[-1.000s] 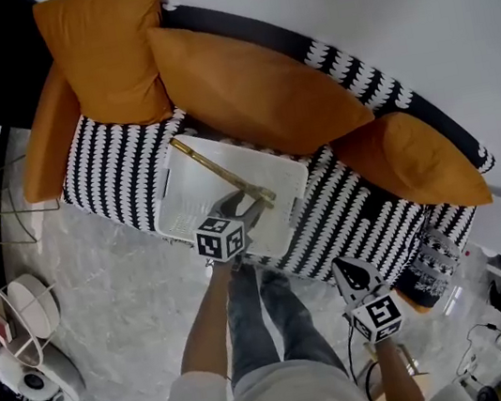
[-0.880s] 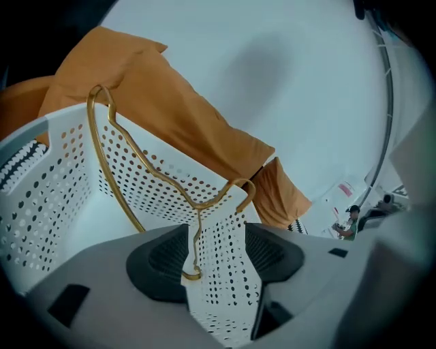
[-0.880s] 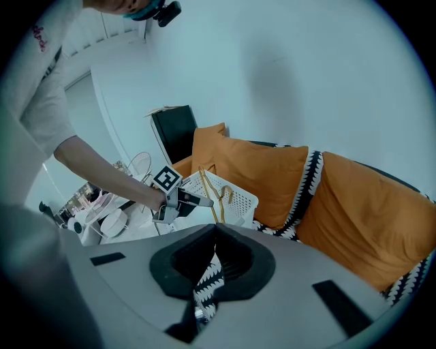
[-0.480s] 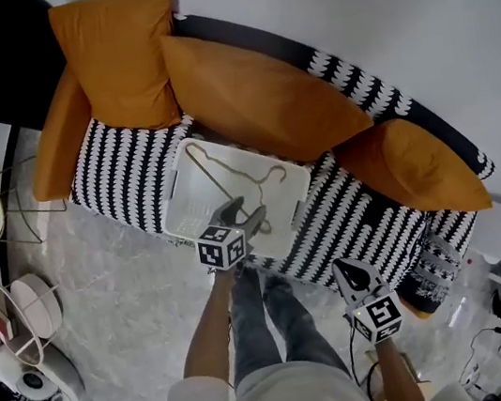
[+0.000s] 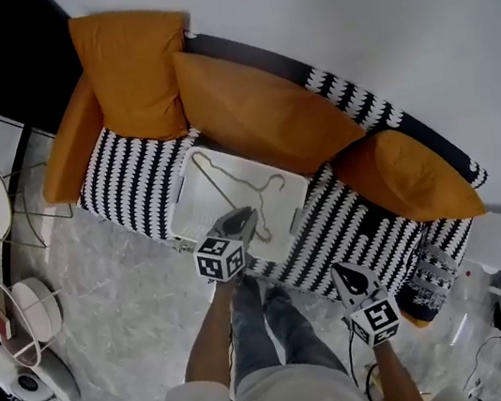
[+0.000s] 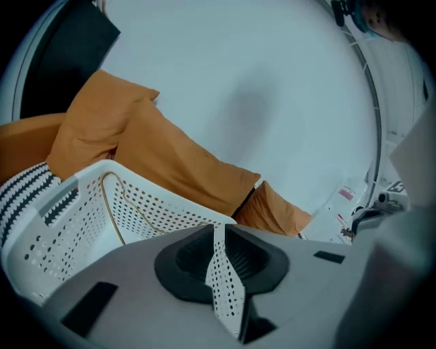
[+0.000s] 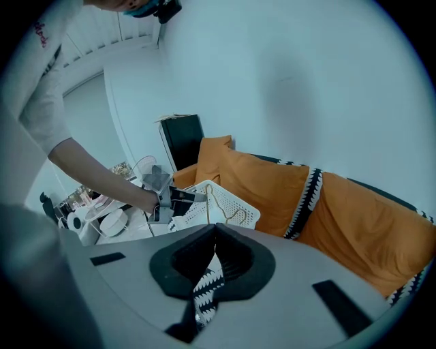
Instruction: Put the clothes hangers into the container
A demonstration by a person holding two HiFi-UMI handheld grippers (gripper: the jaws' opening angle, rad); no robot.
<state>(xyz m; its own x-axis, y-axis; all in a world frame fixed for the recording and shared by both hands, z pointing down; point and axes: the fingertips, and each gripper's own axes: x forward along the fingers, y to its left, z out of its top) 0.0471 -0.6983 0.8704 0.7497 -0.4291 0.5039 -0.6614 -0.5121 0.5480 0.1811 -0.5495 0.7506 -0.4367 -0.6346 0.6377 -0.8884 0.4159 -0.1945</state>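
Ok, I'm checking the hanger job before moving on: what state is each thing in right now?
Gold wire hanger: lying inside the basket, no tool on it.
White perforated basket: upright on the striped sofa, open-topped.
Left tool: jaws have just been closing, narrow gap left, nothing between them.
Right tool: shut, empty.

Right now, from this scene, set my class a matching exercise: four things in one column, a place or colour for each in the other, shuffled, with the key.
Things:
1 hanger
2 basket
3 cushions
4 sofa

Descriptions:
A orange
B black-and-white pattern
C lies in the basket
D white, stands on the sofa

Pairs: 1-C, 2-D, 3-A, 4-B
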